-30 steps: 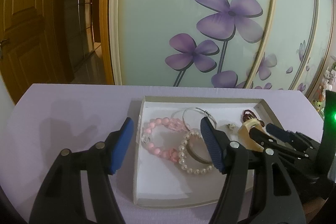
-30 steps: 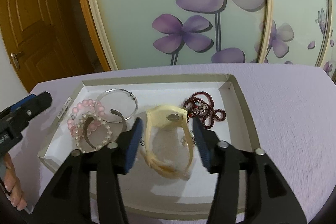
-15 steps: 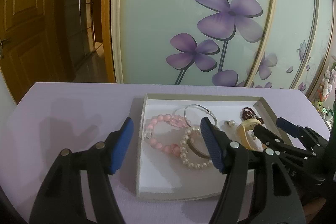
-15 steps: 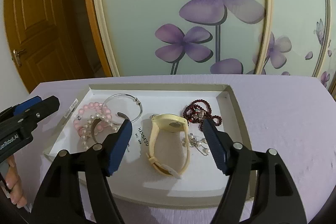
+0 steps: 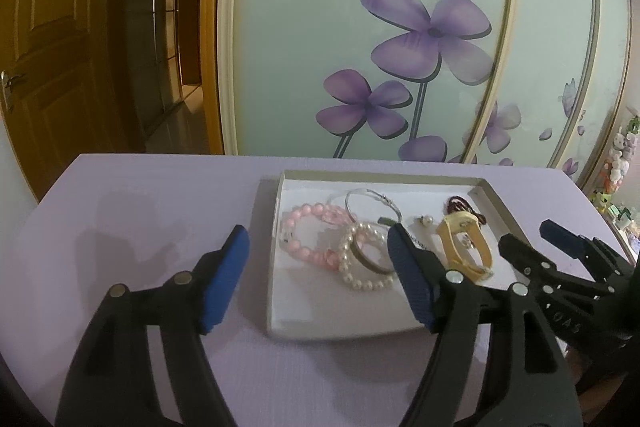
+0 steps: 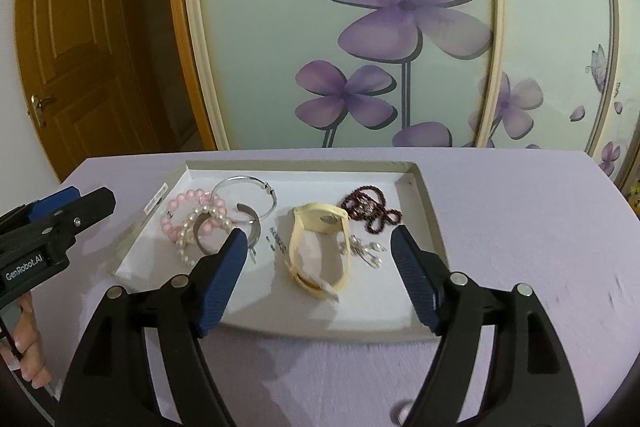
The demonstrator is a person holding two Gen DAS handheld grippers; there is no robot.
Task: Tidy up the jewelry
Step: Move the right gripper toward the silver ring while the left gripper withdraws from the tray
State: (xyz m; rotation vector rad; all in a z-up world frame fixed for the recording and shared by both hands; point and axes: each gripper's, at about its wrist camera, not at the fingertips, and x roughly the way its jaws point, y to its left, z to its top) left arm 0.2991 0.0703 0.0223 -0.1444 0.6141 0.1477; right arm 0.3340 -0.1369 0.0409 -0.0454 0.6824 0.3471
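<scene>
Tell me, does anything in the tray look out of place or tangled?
Yes. At the left of the tray, the pearl bracelet lies across the pink bead bracelet and the silver bangle, so the three overlap in a heap. The cream watch lies apart.

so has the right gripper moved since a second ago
Yes. The right gripper has pulled back toward the near edge of the shallow white tray; its open fingers no longer flank the cream yellow strap watch, which lies ahead.

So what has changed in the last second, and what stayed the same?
The right gripper let go of the cream-yellow strap watch, opened and backed away. The watch now lies in the white cardboard tray. The left gripper stayed open; the other jewelry did not move.
</scene>
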